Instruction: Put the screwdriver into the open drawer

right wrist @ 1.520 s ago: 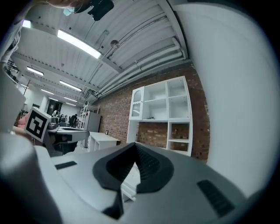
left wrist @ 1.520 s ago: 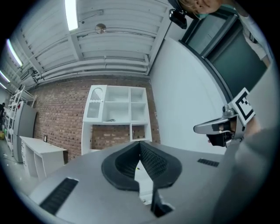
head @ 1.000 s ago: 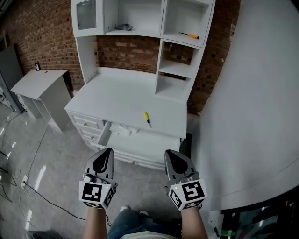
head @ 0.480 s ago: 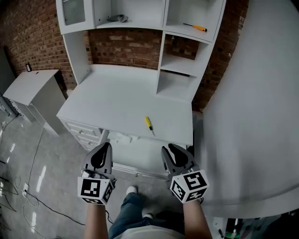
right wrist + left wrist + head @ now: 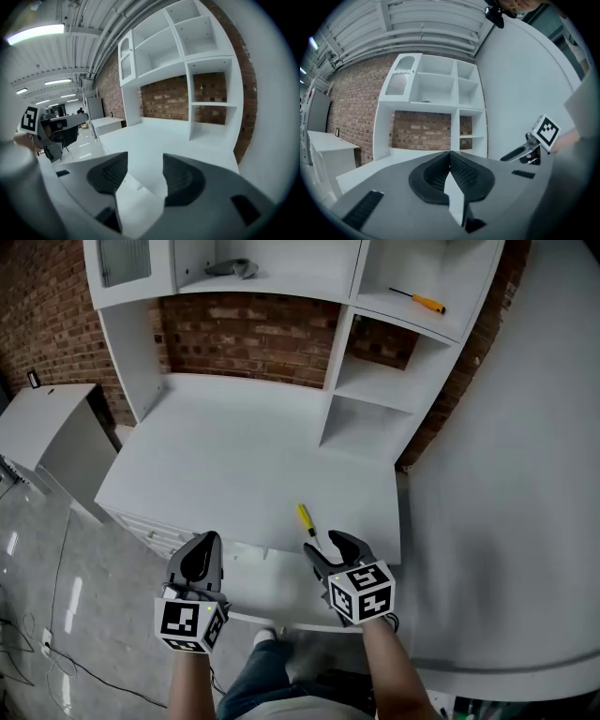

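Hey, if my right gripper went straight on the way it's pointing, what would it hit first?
Probably the white desktop, close to the yellow screwdriver. The right gripper, jaws opening and empty, tilts down at it; depth is unclear.

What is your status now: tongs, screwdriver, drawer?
Left tongs shut, empty. Right tongs opening, empty, just short of the yellow screwdriver. It lies on the desktop near the front edge; drawer open below. Nothing in the way.
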